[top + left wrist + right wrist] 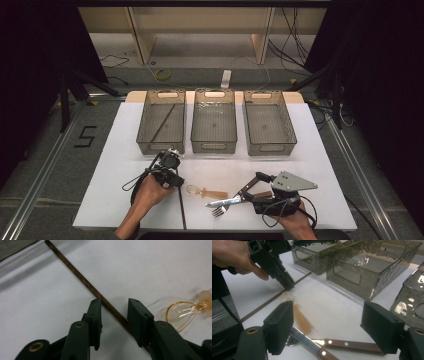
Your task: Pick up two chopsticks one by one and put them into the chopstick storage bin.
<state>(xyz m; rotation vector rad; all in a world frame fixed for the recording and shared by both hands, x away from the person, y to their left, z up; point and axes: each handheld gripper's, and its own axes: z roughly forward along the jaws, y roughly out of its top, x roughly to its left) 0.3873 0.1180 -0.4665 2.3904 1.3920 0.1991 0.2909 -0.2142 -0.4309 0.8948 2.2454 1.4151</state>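
A thin dark stick (181,206) lies on the white table (125,165) near its front edge. My left gripper (177,183) points down over the stick (82,280), which runs slantwise between the two jaws. The gap between them is much wider than the stick, so they are open. A clear amber plastic spoon (205,191) lies just to the right of it. My right gripper (252,189) hovers open over a wooden-handled fork (223,203). In the right gripper view, two riveted wooden handles (349,344) cross below the wide jaws, and the left gripper (288,286) stands over the stick (262,305).
Three smoky clear trays stand in a row at the back: left (145,120), middle (214,146), right (287,125). Another dark stick (162,122) lies in the left tray. Cables trail from both grippers, and the table's front edge is close to both hands.
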